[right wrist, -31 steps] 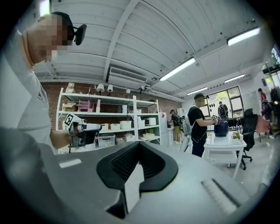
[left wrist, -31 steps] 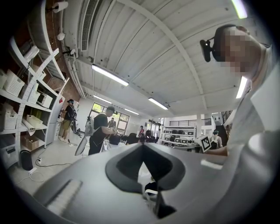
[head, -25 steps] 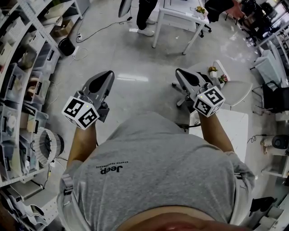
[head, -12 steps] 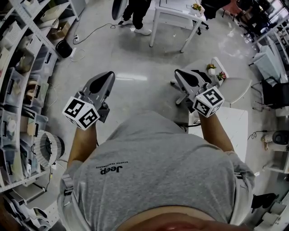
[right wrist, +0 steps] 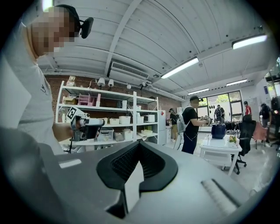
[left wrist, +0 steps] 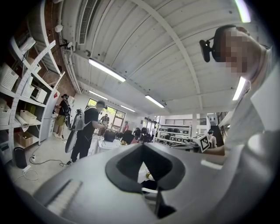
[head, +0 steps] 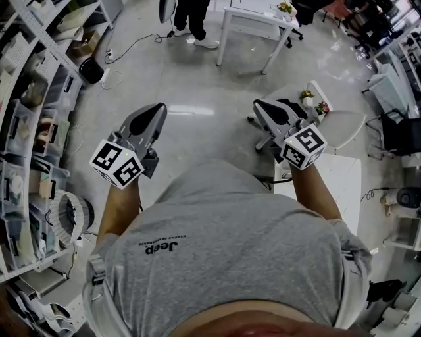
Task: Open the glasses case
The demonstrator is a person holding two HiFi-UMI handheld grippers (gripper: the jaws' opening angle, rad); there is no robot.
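No glasses case shows in any view. In the head view my left gripper (head: 156,109) and my right gripper (head: 262,105) are held level in front of the person's grey shirt, pointing away over the floor. Both are shut with nothing between the jaws. In the left gripper view the left gripper (left wrist: 143,147) has its tips met, and the right gripper's marker cube (left wrist: 202,142) shows off to the right. The right gripper (right wrist: 139,145) likewise has its tips together in the right gripper view, where the left gripper (right wrist: 85,125) appears at the left before the shelves.
Storage shelves (head: 33,131) line the left side. A white table (head: 342,181) and a round table with small plants (head: 345,128) stand at the right, with an office chair (head: 266,141) under the right gripper. A person (head: 191,20) stands by a white desk (head: 253,23) at the far end.
Both grippers have kept their places. The head view has drifted a little, and the standing person at the far end has shifted left.
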